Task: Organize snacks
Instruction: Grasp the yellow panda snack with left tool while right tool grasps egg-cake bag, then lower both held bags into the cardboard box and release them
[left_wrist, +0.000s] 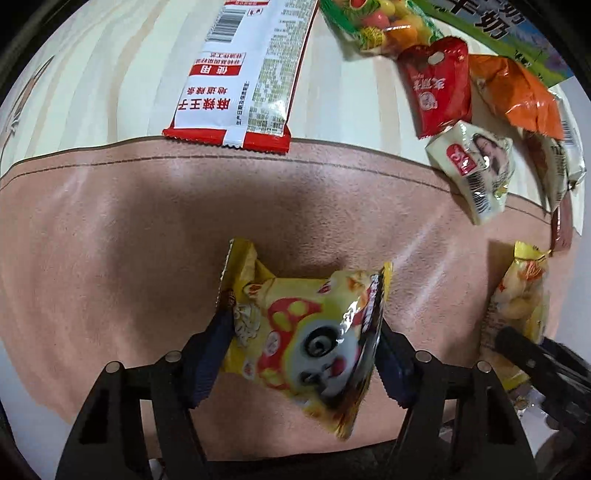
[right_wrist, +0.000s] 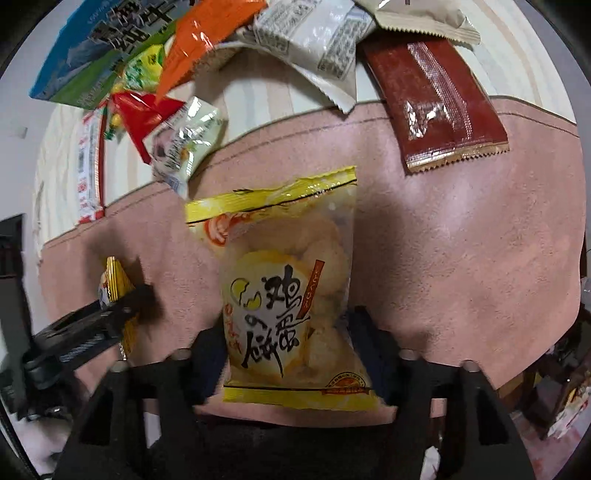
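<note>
My left gripper (left_wrist: 304, 343) is shut on a yellow panda snack packet (left_wrist: 314, 332) and holds it above the pink mat (left_wrist: 147, 229). My right gripper (right_wrist: 288, 343) is shut on a yellow egg-cracker packet (right_wrist: 291, 280), also over the pink mat (right_wrist: 461, 240). Each gripper shows in the other's view: the right one with its packet (left_wrist: 521, 306) at the right edge of the left wrist view, the left one with its packet (right_wrist: 114, 288) at the left of the right wrist view.
Beyond the mat's far edge, on the pale wooden table (left_wrist: 110, 74), lie a long white-and-red packet (left_wrist: 243, 74), a green candy bag (left_wrist: 384, 26), a red packet (left_wrist: 439, 85), an orange packet (left_wrist: 517, 92), a white packet (left_wrist: 472, 166) and a brown-red packet (right_wrist: 436, 99).
</note>
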